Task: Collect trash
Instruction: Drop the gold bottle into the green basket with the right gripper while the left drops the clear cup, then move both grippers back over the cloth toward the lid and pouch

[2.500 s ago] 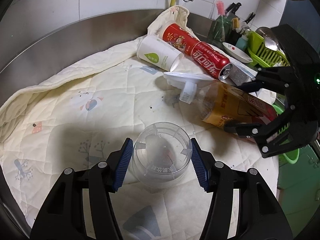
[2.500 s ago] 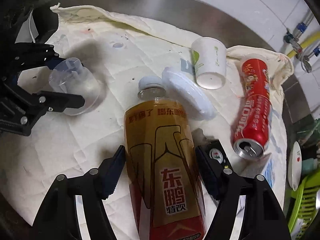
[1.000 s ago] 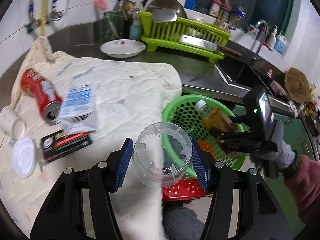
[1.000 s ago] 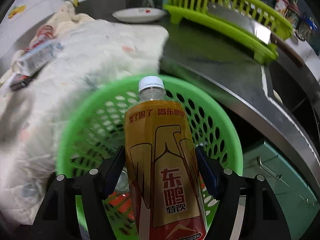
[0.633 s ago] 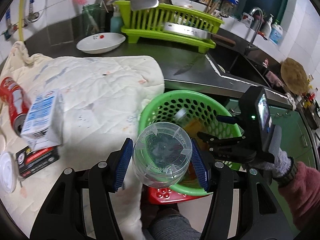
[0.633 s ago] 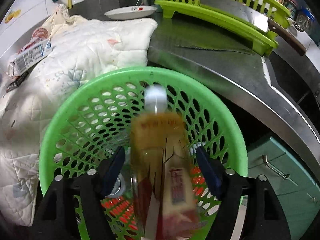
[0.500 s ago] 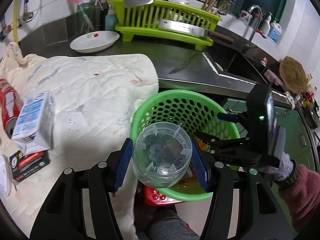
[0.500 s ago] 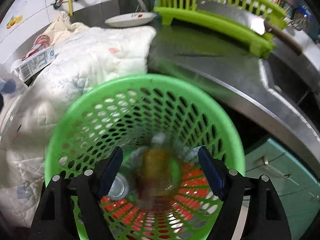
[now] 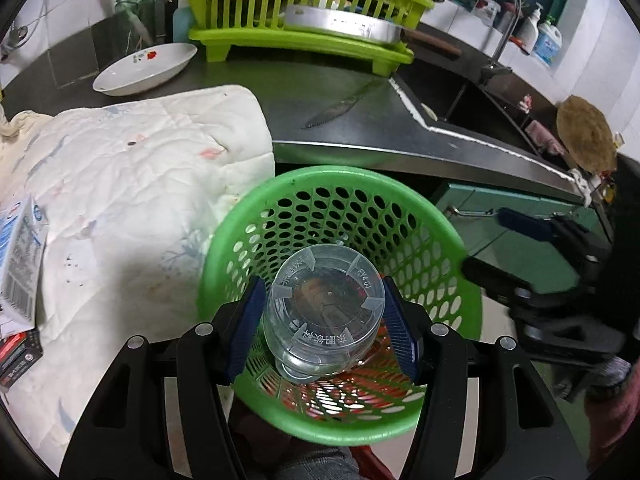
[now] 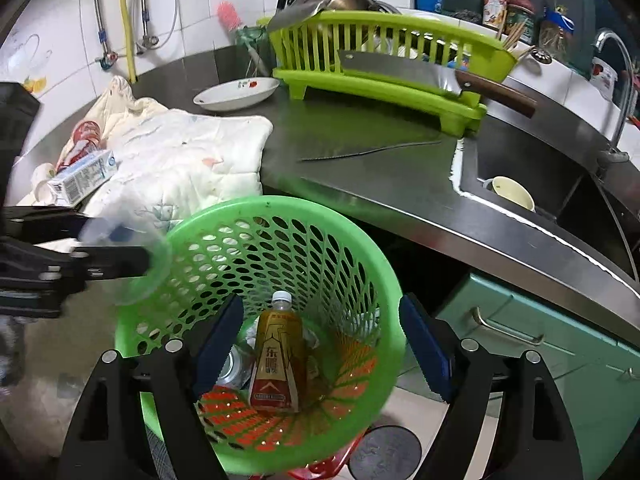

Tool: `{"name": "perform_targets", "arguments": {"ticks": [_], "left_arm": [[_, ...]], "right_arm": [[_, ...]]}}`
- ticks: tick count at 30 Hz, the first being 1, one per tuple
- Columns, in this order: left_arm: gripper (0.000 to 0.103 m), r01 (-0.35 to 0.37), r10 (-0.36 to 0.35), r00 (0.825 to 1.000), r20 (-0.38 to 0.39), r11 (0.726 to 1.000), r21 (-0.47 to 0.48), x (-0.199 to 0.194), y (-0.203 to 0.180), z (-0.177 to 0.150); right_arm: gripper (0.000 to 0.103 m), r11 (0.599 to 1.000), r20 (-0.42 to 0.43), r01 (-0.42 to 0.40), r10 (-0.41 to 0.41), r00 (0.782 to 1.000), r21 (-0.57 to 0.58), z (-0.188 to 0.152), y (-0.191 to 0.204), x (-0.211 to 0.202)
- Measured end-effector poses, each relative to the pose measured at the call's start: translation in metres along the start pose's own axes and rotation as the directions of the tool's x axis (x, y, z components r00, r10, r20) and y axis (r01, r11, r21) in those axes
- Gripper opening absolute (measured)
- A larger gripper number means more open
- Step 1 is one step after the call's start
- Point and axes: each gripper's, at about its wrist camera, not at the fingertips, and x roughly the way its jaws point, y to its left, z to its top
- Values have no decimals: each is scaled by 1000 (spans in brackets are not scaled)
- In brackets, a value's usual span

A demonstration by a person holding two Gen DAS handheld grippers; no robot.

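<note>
Where legible, clear cup (image 9: 325,312) base reads, perhaps, "FY4 04".

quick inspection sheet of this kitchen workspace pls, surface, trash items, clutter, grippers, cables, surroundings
surface: steel counter, partly under a quilted cloth
job's things: clear cup held over the green basket; yellow bottle lying in the basket; milk carton, red can and a dark box on the cloth
clutter: plate, knife, dish rack with cleaver
grippers: left gripper shut on the cup; right gripper open, empty, jaws just opened further, above the basket
cables: nothing seen; hoses on the wall
surroundings: sink with a cup, tap, green cabinet
</note>
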Motion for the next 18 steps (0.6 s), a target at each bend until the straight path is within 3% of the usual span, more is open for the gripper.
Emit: {"name": "perform_targets", "arguments": {"ticks": [7, 18], "left_arm": [[60, 12, -14, 999, -41, 999, -39, 24, 4, 0], [64, 70, -70, 998, 4, 993, -96, 9, 14, -3]], "right_arm": [[79, 1000, 22, 20, -20, 1000, -9, -10, -2, -13], [79, 1000, 16, 16, -16, 1000, -1, -17, 1, -16]]}}
